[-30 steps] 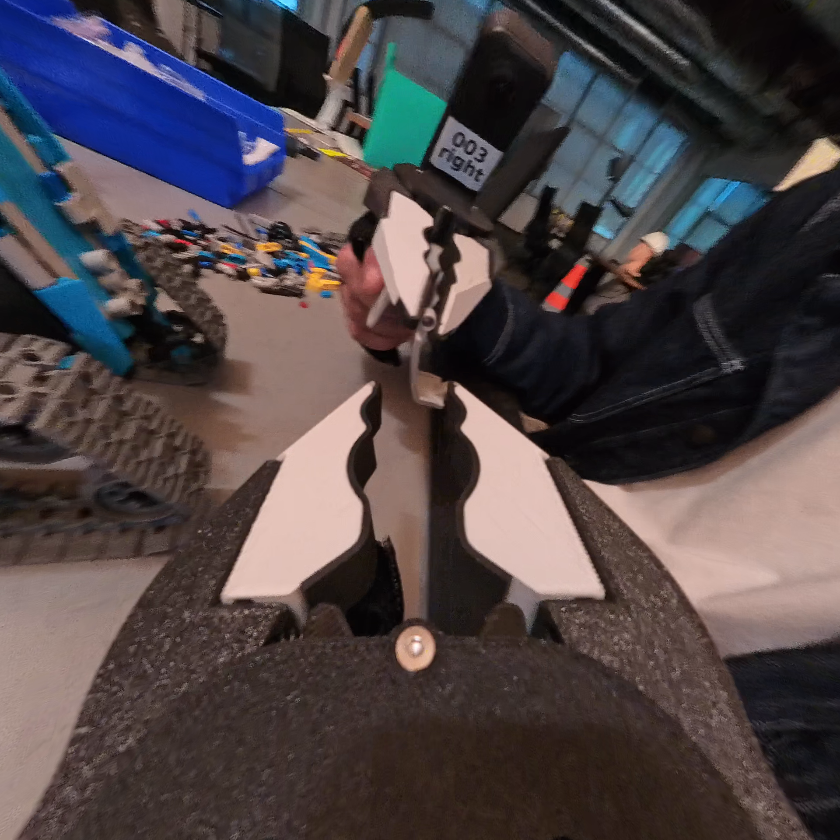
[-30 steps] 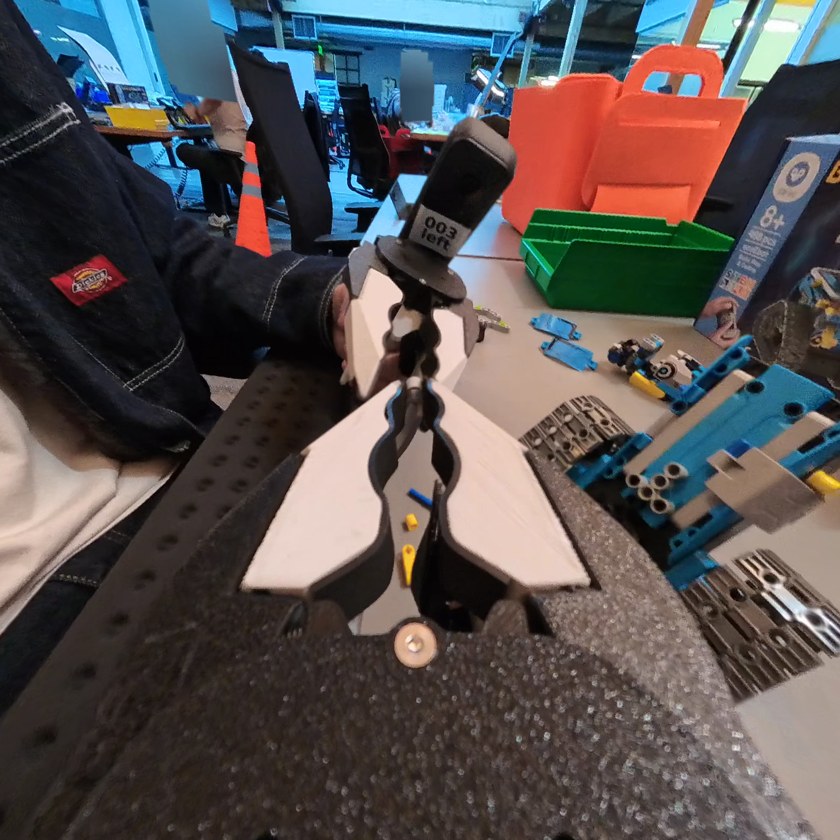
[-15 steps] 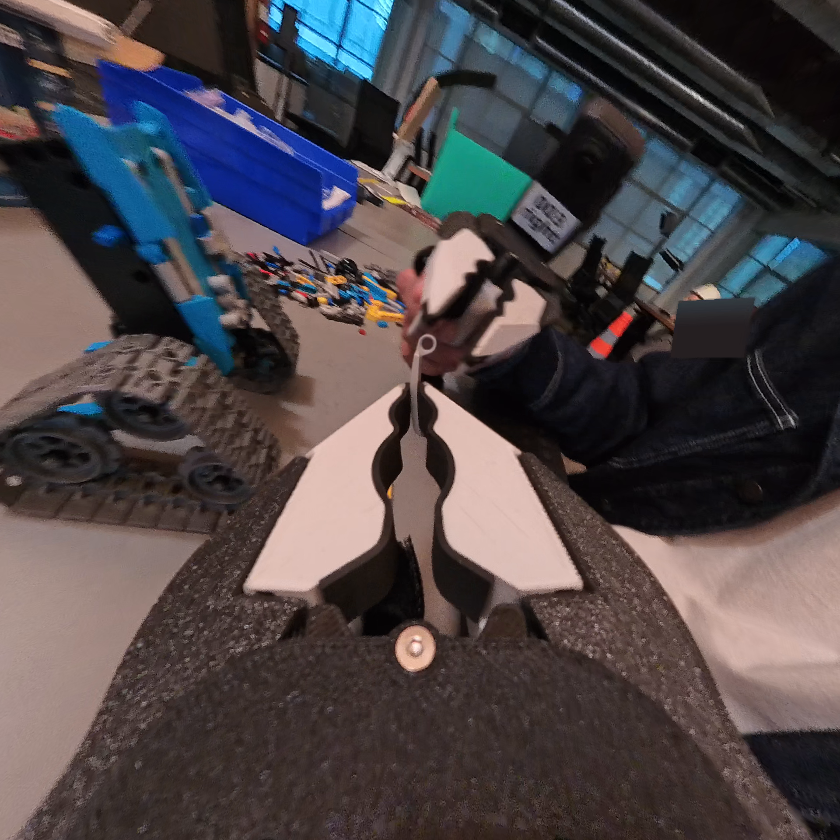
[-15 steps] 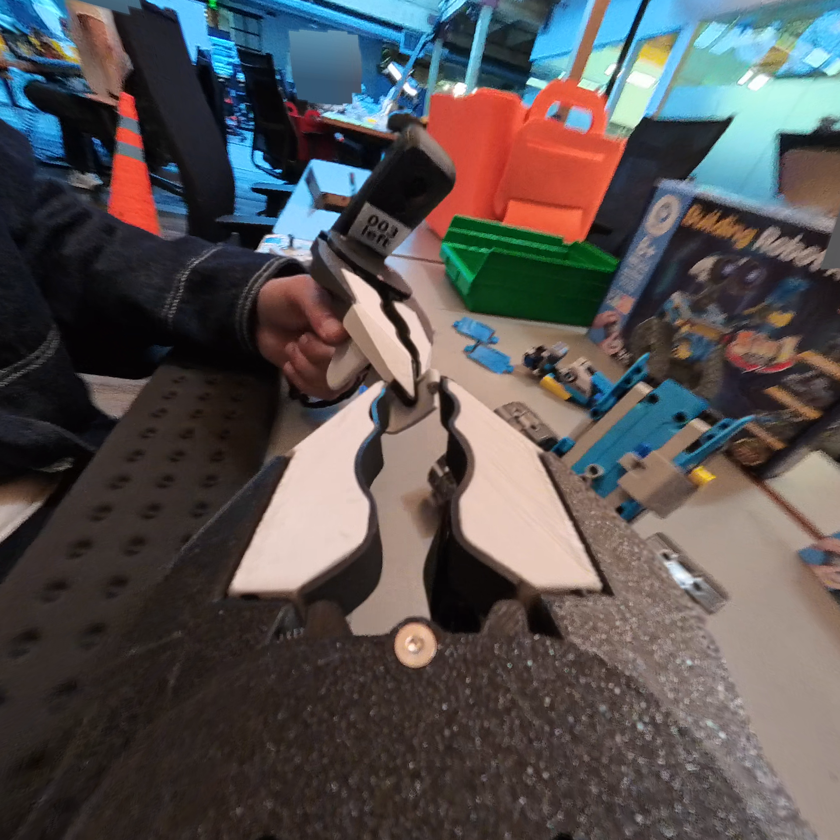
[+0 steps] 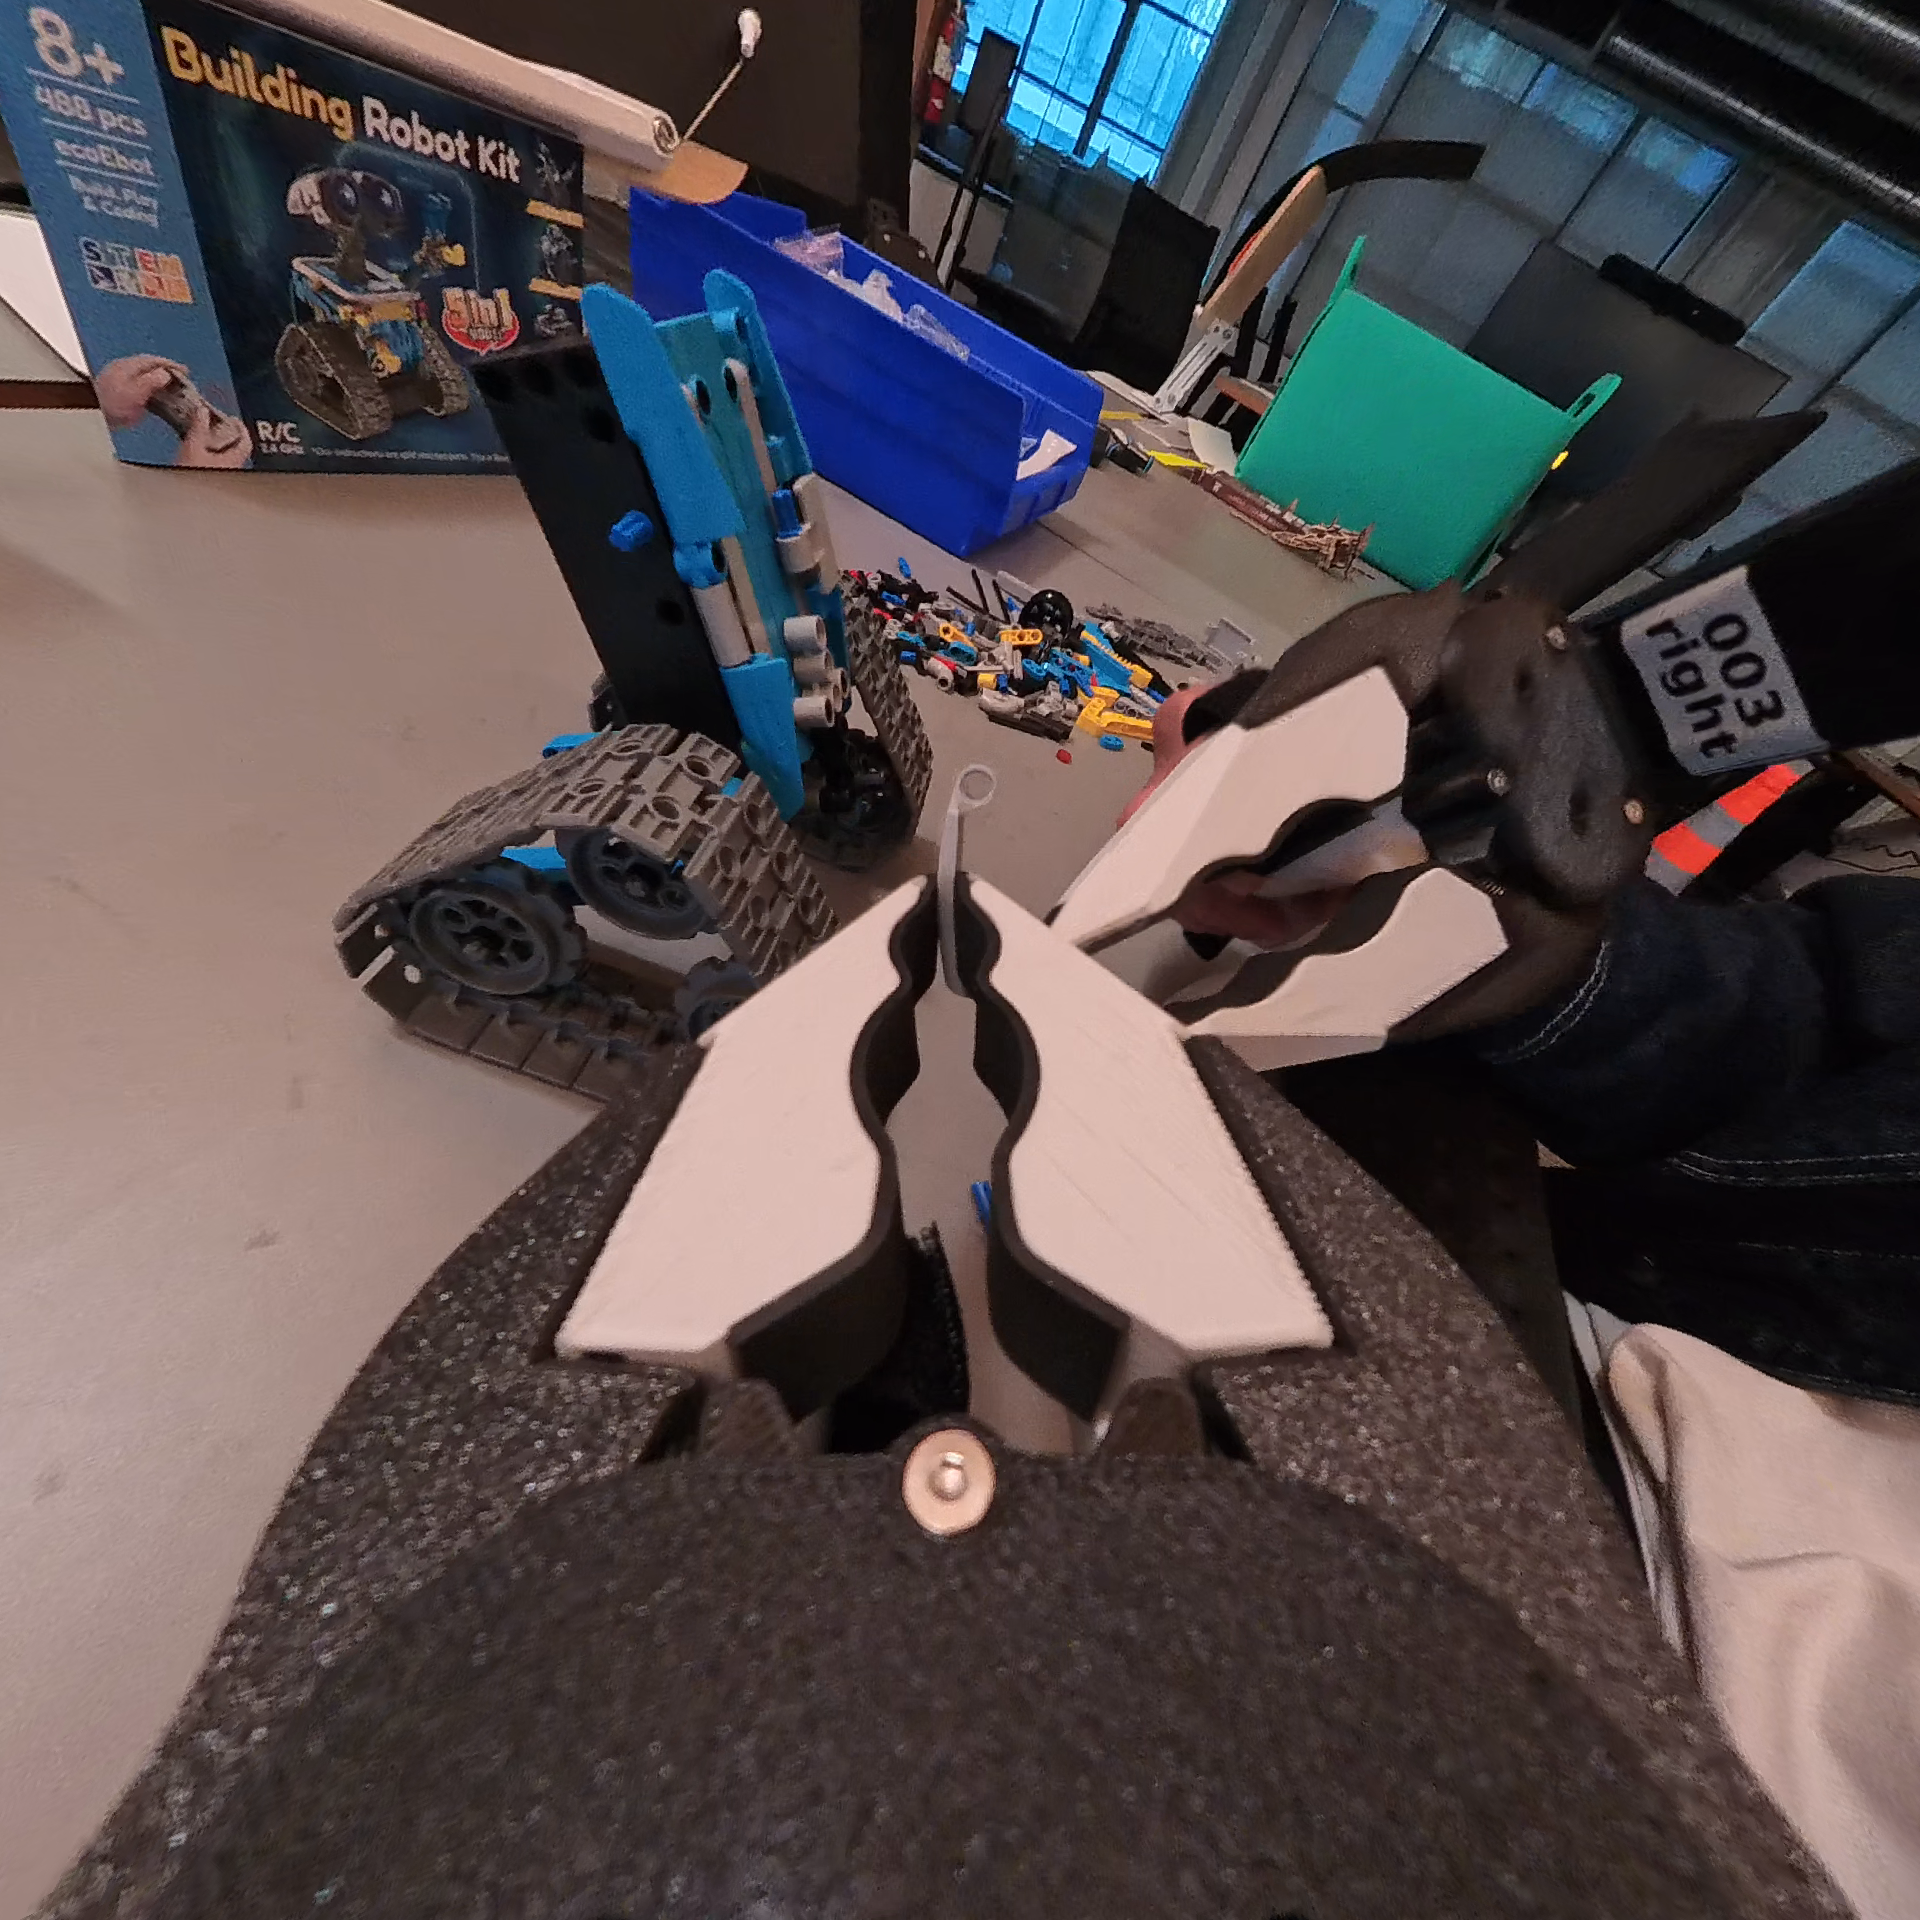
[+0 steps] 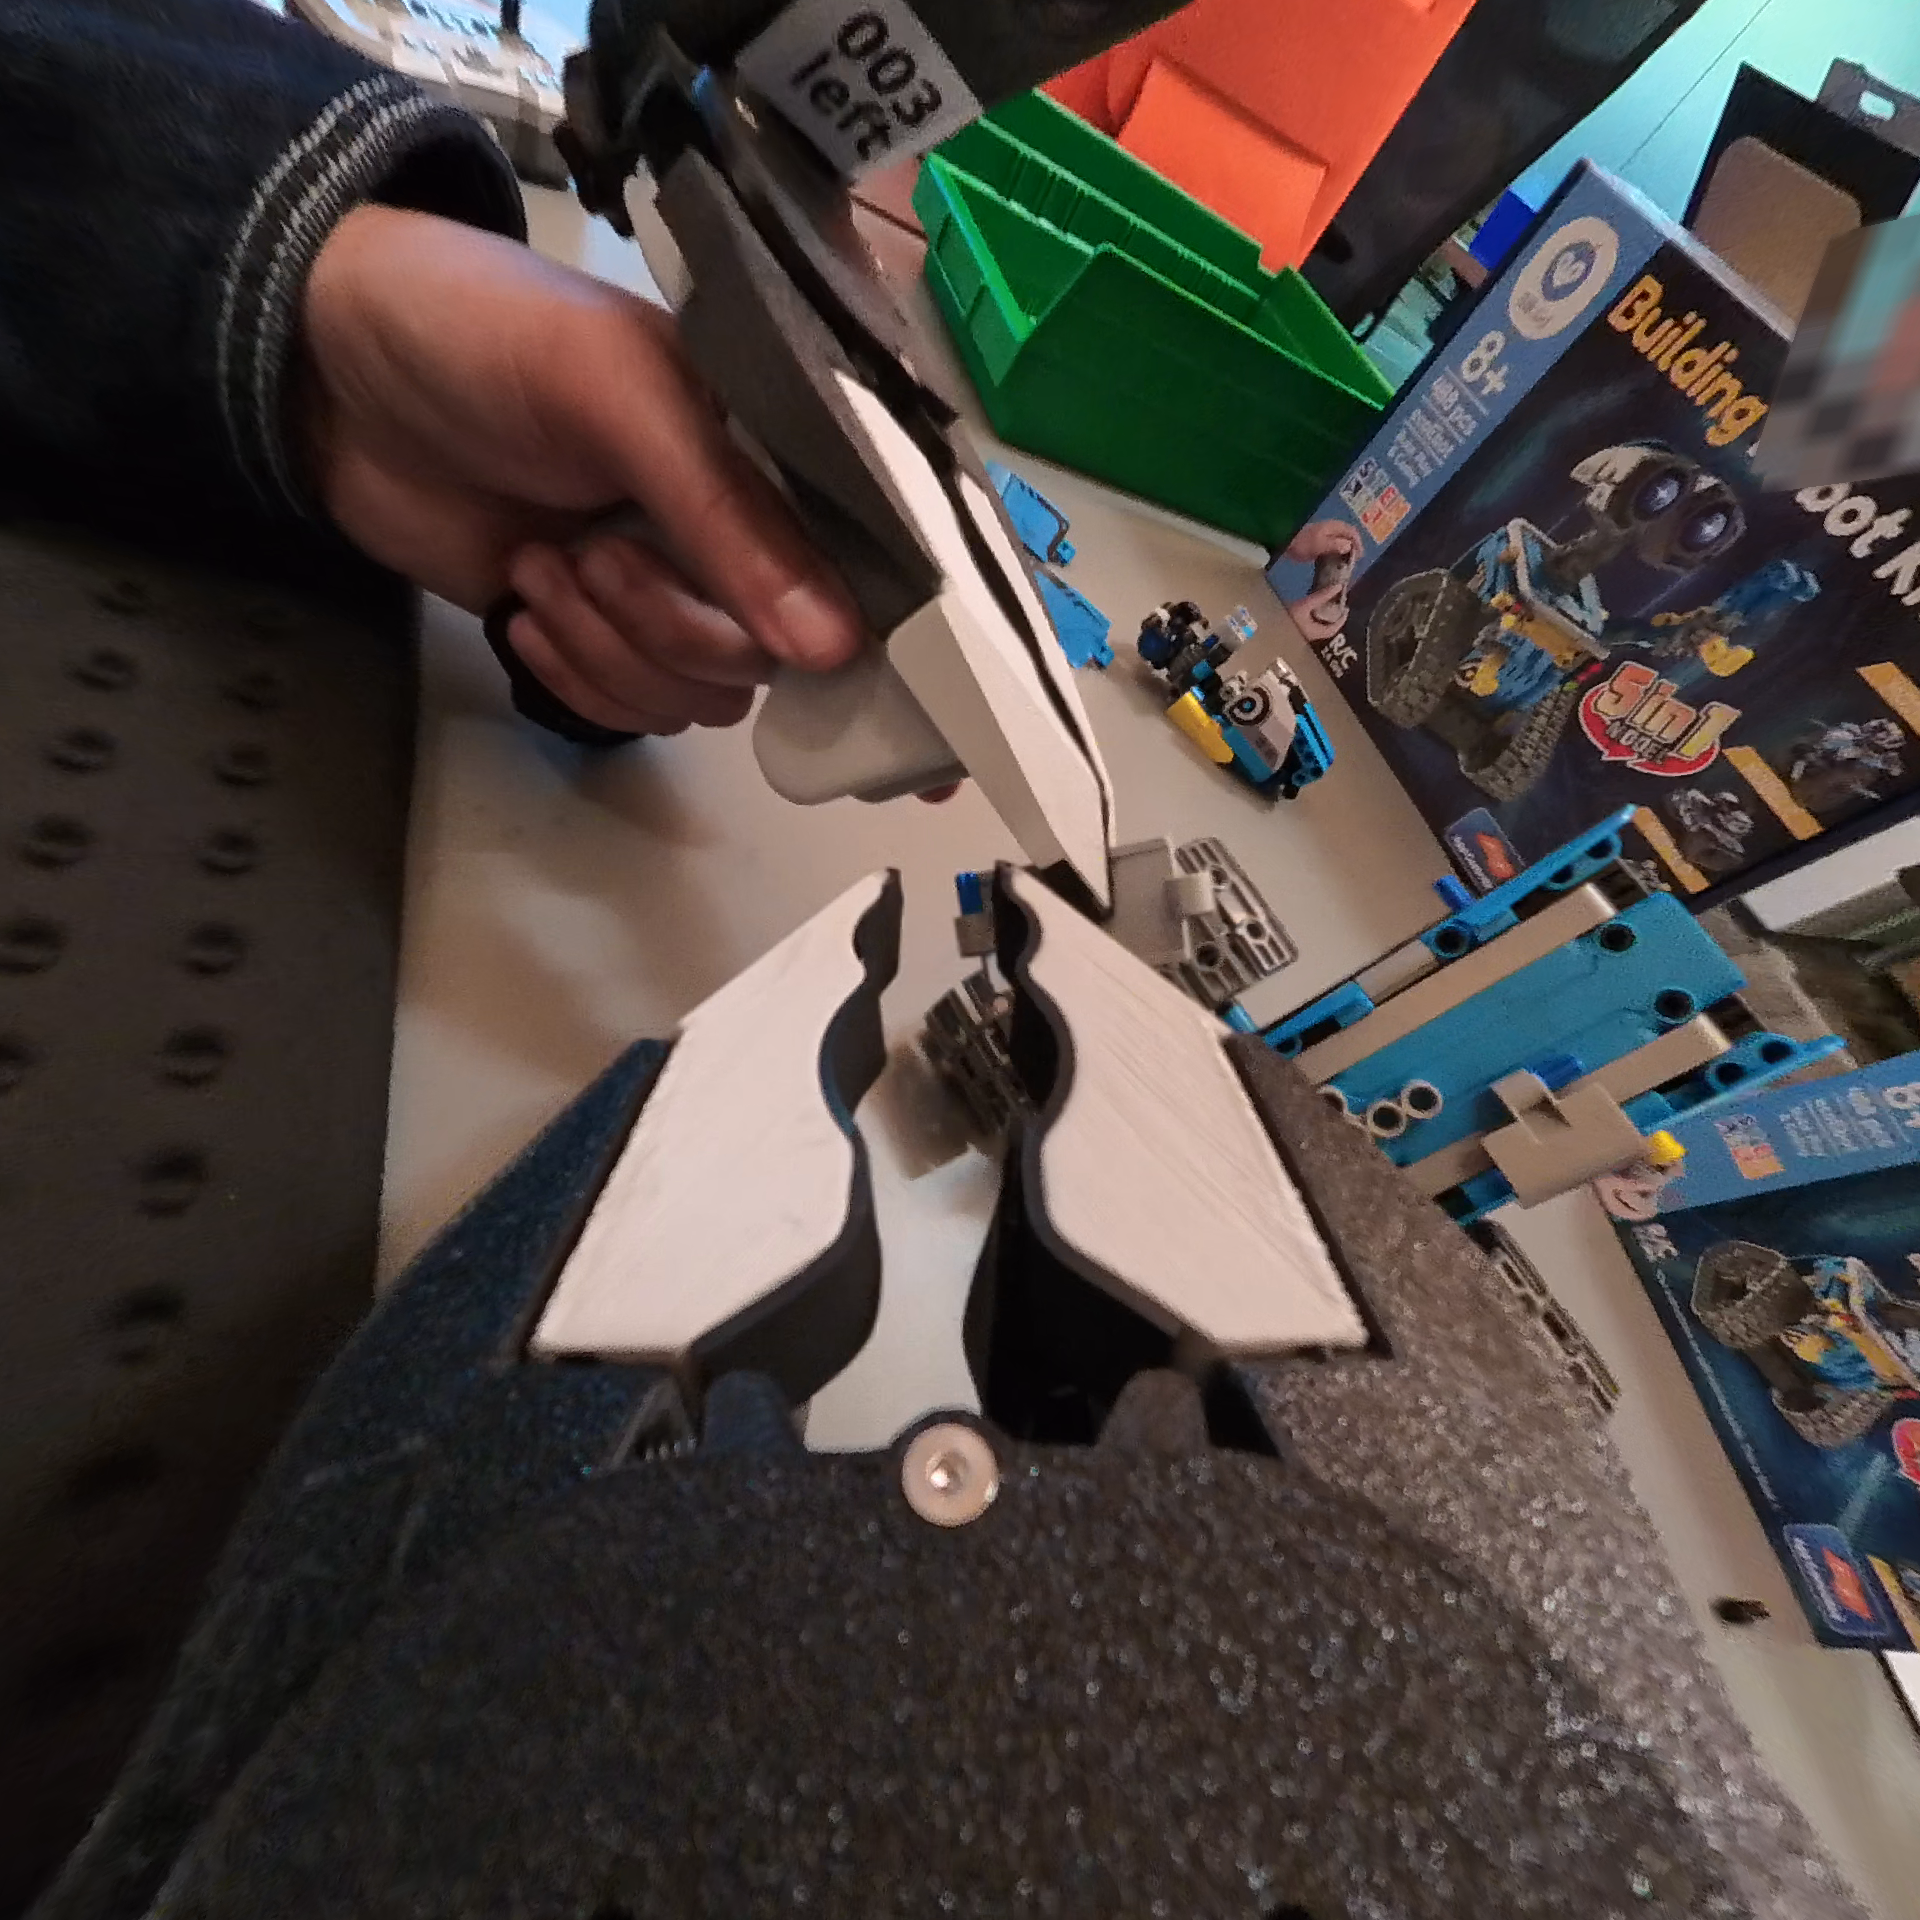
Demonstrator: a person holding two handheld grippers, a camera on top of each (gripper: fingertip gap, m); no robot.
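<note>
In the left wrist view my left gripper (image 5: 951, 894) is shut on a thin light-grey flat piece (image 5: 961, 842) that stands up from its tips with a ring at the top. Just beyond to the left stands a blue, black and grey tracked model (image 5: 665, 727). My right gripper (image 5: 1127, 977) is close on the right, jaws apart. In the right wrist view my right gripper (image 6: 945, 888) is open. A small grey-and-blue piece (image 6: 971, 920) shows in its gap. The left gripper (image 6: 1091, 873) comes down from above to its right fingertip, with the grey piece (image 6: 1143, 883) at its tips.
The kit's printed box (image 5: 291, 239) stands at the back left, with a blue bin (image 5: 862, 384) and a green folded sheet (image 5: 1392, 457) behind. A pile of loose parts (image 5: 1039, 665) lies mid-table. A green bin (image 6: 1122, 343), a small built figure (image 6: 1236, 707) and a perforated black mat (image 6: 156, 935) are near. My left and right fingertips are right by each other. The small built figure (image 6: 1236, 707) is about equally far from each gripper, around 25 cm.
The grey piece passed from my right gripper to my left. The left gripper shut on it and swung left toward the tracked model. The right gripper opened.
</note>
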